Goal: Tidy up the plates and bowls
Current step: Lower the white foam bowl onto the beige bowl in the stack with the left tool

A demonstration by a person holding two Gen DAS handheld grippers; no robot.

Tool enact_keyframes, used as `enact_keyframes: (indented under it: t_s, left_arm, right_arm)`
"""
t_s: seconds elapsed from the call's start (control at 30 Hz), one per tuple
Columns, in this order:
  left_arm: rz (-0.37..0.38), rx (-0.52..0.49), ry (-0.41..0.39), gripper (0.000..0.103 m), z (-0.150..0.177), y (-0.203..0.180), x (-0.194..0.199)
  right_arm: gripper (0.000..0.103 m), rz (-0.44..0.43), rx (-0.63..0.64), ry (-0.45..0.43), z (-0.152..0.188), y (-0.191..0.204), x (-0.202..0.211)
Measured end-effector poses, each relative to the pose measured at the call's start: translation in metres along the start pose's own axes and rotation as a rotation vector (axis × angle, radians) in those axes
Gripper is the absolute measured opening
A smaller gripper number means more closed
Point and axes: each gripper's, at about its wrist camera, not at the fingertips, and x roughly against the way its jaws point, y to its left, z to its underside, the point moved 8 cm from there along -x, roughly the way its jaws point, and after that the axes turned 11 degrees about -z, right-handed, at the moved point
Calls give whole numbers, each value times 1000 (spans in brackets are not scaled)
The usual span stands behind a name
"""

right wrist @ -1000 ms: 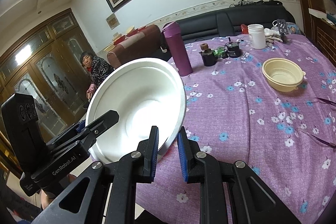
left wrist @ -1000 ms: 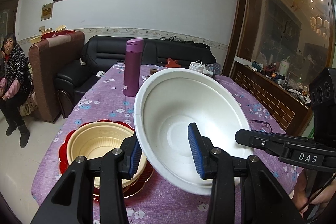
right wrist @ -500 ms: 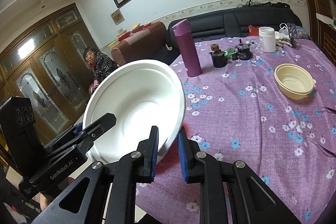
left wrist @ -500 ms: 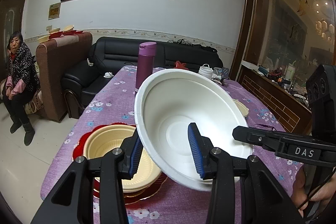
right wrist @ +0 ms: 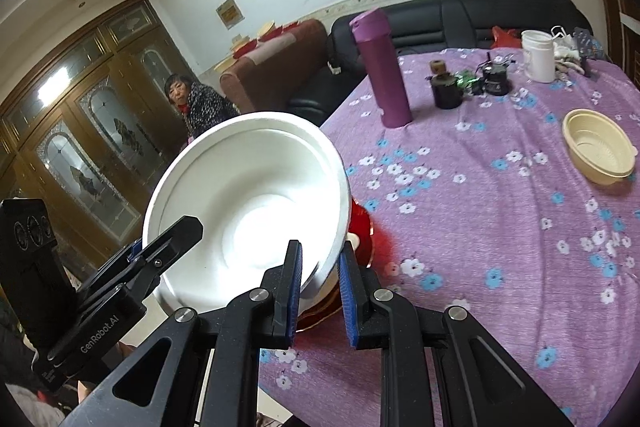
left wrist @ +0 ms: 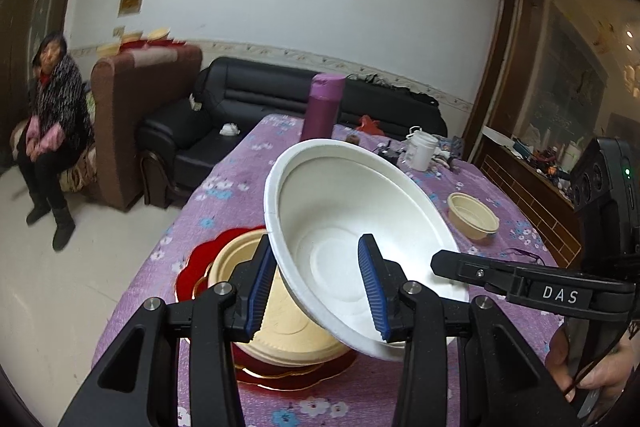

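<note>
So your white bowl [left wrist: 352, 247] sits mid-frame in the left wrist view, tilted with its mouth toward the camera, its low edge hanging just above the cream bowl [left wrist: 280, 323] stacked on the red plate [left wrist: 192, 275] at lower left. Your left gripper [left wrist: 316, 287] straddles the near wall, one pad inside, one outside, gripping it. Your right gripper [right wrist: 320, 291] pinches the rim narrowly from the opposite side. Both point downward; the stack lies directly beneath, so lower and level it
</note>
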Motion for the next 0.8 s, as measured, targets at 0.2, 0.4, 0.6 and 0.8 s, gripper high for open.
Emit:
enact_keyframes:
  t_s: [0.2, 0.4, 0.6, 0.8]
  left_arm:
    - [-20, 40, 52, 40, 11, 21, -24]
    - [-30, 46, 79, 40, 19, 27, -36]
    - [-36, 48, 95, 40, 25, 27, -42]
    - [-42, 56, 99, 40, 26, 28, -44]
  right_arm:
    - [20, 23, 3, 63, 6, 0, -33]
    - [20, 41, -2, 96, 11, -9, -51]
    - [20, 51, -21, 129, 19, -20, -64]
    - [21, 57, -14, 131, 21, -21, -69]
